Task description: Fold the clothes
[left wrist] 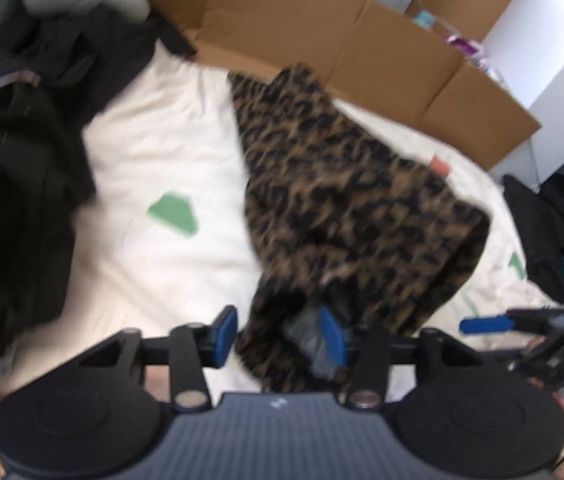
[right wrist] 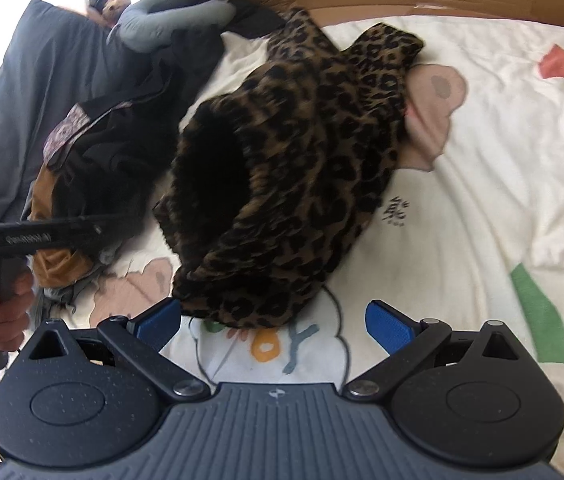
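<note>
Both grippers (left wrist: pixel 277 334) (right wrist: pixel 273 326) parted — leopard-print garment (right wrist: pixel 302 168) loose between.

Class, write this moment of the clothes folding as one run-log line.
stage: folding | item: leopard-print garment bunched on white sheet | left gripper: jaws open, fabric between them | right gripper: jaws open, empty

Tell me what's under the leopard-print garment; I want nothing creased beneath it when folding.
The leopard-print garment lies on a white printed bedsheet; a pink cartoon print on the sheet pokes out beside it. Anything else beneath is covered.
</note>
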A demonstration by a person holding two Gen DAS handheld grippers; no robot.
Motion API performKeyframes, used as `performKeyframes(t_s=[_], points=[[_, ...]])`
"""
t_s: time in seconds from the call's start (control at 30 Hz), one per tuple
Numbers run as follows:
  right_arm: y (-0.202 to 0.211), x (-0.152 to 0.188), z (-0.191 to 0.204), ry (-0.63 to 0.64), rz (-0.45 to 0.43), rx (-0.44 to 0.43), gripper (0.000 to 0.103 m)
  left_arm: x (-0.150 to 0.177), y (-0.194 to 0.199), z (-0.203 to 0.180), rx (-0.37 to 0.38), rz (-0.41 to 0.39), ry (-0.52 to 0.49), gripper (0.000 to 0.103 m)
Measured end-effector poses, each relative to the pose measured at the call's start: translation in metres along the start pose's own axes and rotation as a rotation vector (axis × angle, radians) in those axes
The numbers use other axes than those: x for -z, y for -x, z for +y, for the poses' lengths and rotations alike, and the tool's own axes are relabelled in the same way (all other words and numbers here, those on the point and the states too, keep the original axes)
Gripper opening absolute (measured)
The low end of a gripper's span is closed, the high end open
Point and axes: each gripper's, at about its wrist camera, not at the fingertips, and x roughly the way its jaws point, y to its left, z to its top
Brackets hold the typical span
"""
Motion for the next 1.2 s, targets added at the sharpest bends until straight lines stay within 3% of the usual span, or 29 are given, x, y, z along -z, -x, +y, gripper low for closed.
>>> performKeyframes(t_s=[0.23, 0.43, 0.6, 0.67, 0.7, 0.73, 1.2], points=[[-0.008, 0.004, 0.006, 0.014, 0.033, 0.005, 0.101, 0.033, -0.028, 0.014, 0.042, 0.111, 0.011, 0.054], [-0.01, 0.006, 0.004, 0.015, 0.052, 0.015, 0.101, 0.039, -0.045, 0.024, 0.031, 0.093, 0.028, 0.051], [-0.013, 0.005, 0.005, 0.02, 0.06, 0.011, 0.101, 0.039, -0.064, 0.034, 0.09, 0.133, 0.146, 0.051], [-0.013, 0.005, 0.007, 0.024, 0.061, 0.008, 0.101, 0.041, -0.068, 0.034, 0.122, 0.143, 0.177, 0.039], [-0.013, 0.005, 0.007, 0.026, 0.061, 0.008, 0.101, 0.043, -0.071, 0.034, 0.155, 0.154, 0.2, 0.019], [-0.013, 0.005, 0.007, 0.028, 0.061, 0.008, 0.101, 0.043, -0.074, 0.034, 0.186, 0.172, 0.221, 0.009], [-0.017, 0.017, 0.018, 0.096, 0.104, -0.032, 0.101, 0.033, -0.056, -0.013, 0.328, 0.174, 0.147, 0.006]])
